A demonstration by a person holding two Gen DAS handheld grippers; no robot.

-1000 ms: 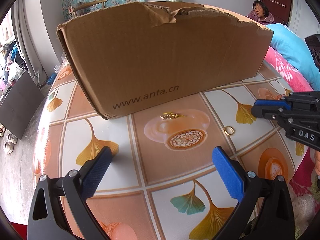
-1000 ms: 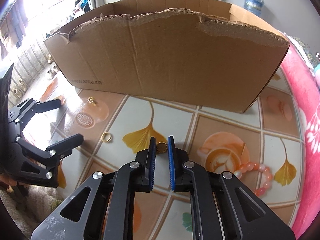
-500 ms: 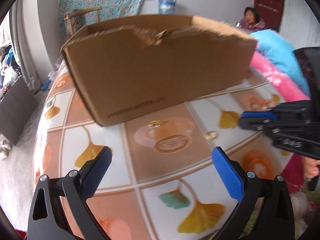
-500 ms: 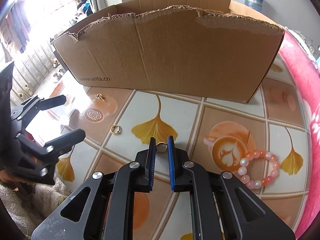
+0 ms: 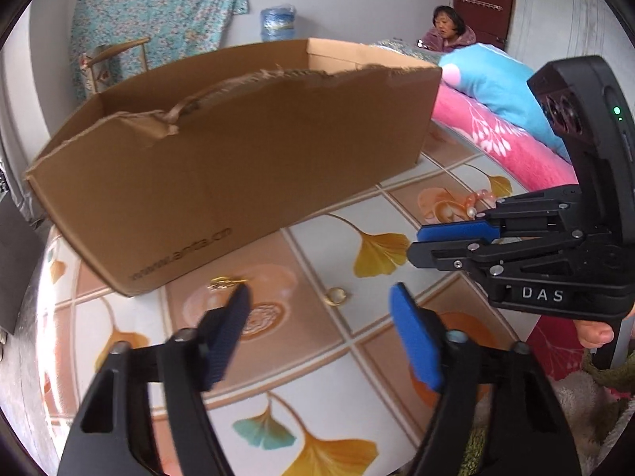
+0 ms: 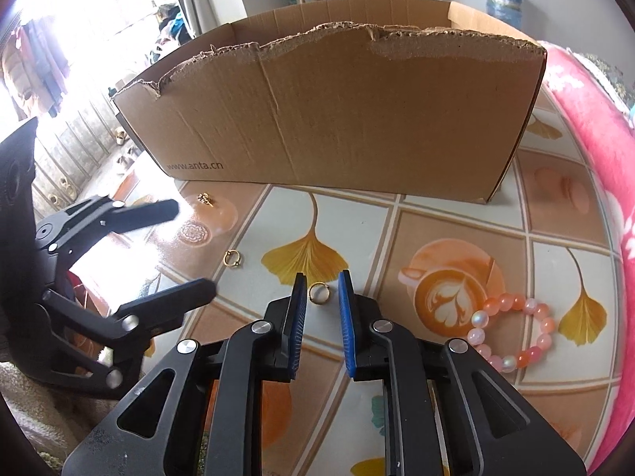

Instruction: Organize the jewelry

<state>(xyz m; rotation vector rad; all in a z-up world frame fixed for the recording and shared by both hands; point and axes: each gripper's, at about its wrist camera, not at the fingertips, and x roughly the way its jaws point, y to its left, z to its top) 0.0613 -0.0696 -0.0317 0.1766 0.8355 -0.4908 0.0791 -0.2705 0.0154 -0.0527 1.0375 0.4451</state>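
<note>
Where cardboard box point(image 6: 337, 119) ends, bare tabletop point(image 6: 456, 214)

Daylight floods our right wrist view from a window point(image 6: 79, 20) at upper left, blown out to white, and throws a hard glare across the glossy tablecloth point(image 6: 131, 246). Our left wrist view is evenly lit but softened by motion blur, the lettering on the cardboard box point(image 5: 238, 166) smeared. Both fisheye frames bow straight lines and darken at the corners.
</note>
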